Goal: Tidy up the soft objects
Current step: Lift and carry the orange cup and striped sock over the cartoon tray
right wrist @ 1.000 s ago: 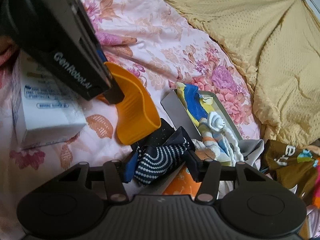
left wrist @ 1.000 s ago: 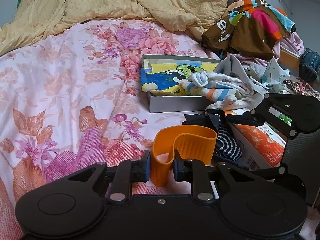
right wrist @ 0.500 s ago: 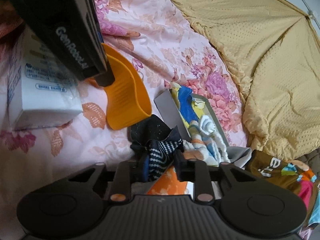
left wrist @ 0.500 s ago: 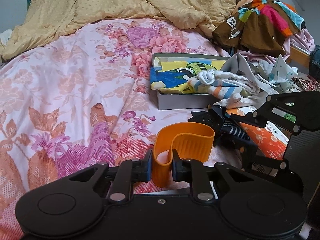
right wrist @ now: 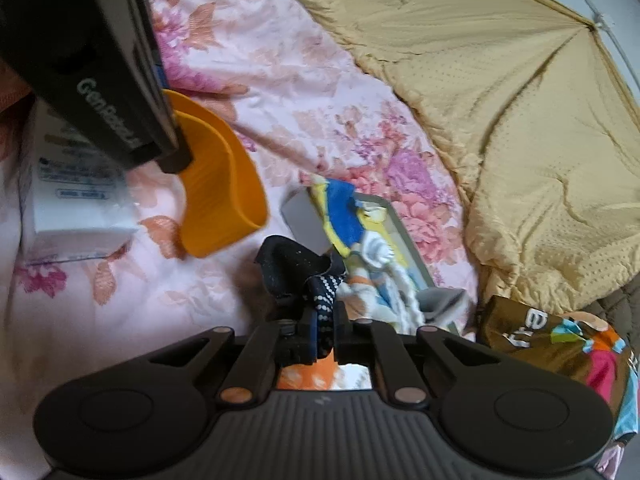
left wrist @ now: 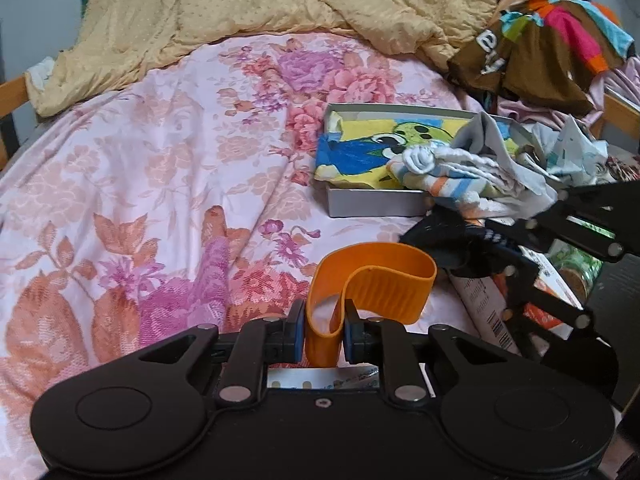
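The right gripper had just been closing, and now its jaws stood pinched tight on the dark dotted sock — a second earlier they had gaped on either side of it, the cloth lying slack between them. The sock bunched up just ahead of the jaws, one end flopped over toward the grey box. That box sat beyond and slightly to the right of the right jaws, already holding a cartoon-print cloth and a striped sock.

The left gripper kept its jaws narrow on the orange silicone band, which curled forward out of them in a loop. In its view the flowered bed sheet had dropped a little lower than it was a second ago, so that hand seemed to have come up from the bed with the band. Under its jaws a white carton lay on the sheet.

With both soft things now gripped, I'd judge the picking part done for this pair — what remained was carrying them across to the box ahead. The sock hung loose, so it might snag on the box rim.
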`<state>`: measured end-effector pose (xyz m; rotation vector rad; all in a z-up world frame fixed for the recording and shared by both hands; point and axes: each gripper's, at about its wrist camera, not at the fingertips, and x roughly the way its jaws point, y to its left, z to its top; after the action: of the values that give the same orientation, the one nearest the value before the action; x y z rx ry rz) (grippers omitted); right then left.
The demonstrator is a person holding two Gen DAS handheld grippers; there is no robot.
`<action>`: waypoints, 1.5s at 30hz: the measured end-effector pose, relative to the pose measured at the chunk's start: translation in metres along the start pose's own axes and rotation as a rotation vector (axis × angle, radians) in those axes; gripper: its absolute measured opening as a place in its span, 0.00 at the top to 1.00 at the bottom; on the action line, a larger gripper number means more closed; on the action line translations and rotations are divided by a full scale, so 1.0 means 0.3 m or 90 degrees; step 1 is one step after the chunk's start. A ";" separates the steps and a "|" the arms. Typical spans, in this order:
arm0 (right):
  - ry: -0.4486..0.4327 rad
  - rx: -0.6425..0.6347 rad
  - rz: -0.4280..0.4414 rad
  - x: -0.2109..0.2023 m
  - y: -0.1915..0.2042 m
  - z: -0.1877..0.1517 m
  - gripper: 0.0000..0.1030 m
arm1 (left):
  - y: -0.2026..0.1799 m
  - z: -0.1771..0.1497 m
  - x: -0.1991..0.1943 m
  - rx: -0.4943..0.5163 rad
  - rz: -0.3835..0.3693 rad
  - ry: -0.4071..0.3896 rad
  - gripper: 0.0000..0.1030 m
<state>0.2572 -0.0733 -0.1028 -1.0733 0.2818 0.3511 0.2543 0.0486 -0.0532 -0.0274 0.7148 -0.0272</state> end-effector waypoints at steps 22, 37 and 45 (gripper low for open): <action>-0.056 0.230 -0.008 -0.190 -0.328 -0.099 0.94 | -0.148 0.119 -0.205 0.040 0.034 -0.040 0.82; -0.077 0.404 -0.016 -0.170 -0.560 -0.236 0.94 | -0.281 0.309 -0.113 -0.024 0.027 -0.089 0.82; -0.082 0.412 -0.027 -0.137 -0.570 -0.258 0.94 | -0.322 0.338 -0.046 -0.044 0.032 -0.078 0.81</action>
<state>0.2861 -0.2217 0.0156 -0.4178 0.2335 0.2615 0.3090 -0.0458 0.0356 -0.0760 0.5933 0.0472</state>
